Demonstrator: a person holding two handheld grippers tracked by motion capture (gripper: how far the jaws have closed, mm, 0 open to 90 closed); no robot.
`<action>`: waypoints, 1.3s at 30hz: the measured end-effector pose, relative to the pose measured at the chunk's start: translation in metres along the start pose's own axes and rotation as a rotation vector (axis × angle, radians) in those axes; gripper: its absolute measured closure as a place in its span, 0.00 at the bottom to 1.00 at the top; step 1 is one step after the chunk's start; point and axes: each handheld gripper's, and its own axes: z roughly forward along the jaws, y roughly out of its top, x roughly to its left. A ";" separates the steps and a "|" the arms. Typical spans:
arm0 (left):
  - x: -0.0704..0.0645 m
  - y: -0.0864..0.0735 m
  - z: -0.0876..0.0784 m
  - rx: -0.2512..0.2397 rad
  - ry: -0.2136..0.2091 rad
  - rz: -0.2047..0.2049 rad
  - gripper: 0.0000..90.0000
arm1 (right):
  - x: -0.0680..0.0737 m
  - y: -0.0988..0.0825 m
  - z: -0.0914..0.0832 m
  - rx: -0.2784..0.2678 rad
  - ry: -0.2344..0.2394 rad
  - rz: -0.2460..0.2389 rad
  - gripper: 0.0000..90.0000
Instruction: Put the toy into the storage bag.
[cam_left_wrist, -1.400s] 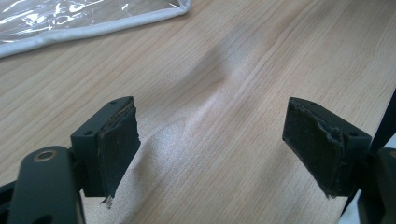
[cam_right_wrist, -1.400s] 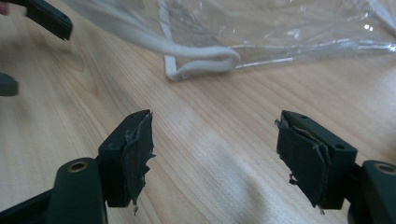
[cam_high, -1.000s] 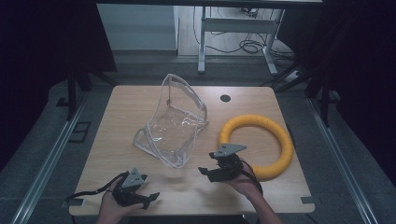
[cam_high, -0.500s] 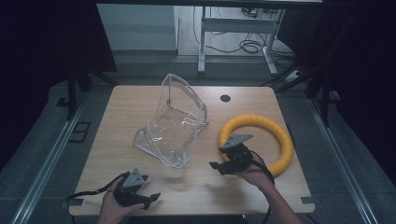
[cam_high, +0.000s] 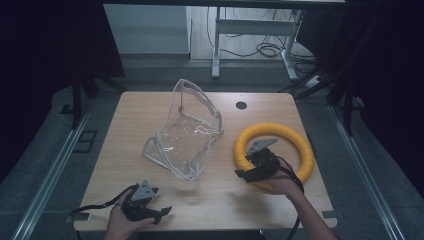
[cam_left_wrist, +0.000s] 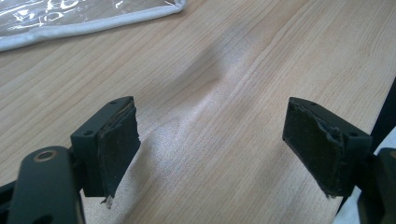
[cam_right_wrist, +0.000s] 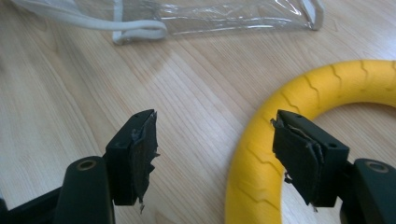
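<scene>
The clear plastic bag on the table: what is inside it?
The clear plastic bag appears empty; through its walls only the wooden table shows. Glare and creases could cover something small or flat.

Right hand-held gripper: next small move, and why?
Probably ease the right hand-held gripper sideways and down until its jaws straddle the yellow ring. They stand open, nothing between them, and one jaw sits over the ring's near arc, not yet around it.

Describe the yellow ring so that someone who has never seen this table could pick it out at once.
Start at the wooden table and look to its right half, just right of the clear plastic bag. The yellow ring lies flat there, with the right gripper over its near left edge. It is the only bright, opaque thing on the table: a thick hoop with shallow grooves across it.
</scene>
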 end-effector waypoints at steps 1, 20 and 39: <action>0.000 0.000 0.000 0.000 0.000 -0.001 0.20 | 0.000 0.000 0.000 0.000 0.000 0.000 0.35; 0.000 0.000 0.001 0.002 -0.003 -0.004 0.20 | -0.019 -0.015 -0.002 0.169 -0.036 0.003 0.34; 0.000 0.000 0.003 0.010 -0.006 -0.001 0.20 | -0.025 -0.023 0.031 0.394 -0.015 -0.020 0.35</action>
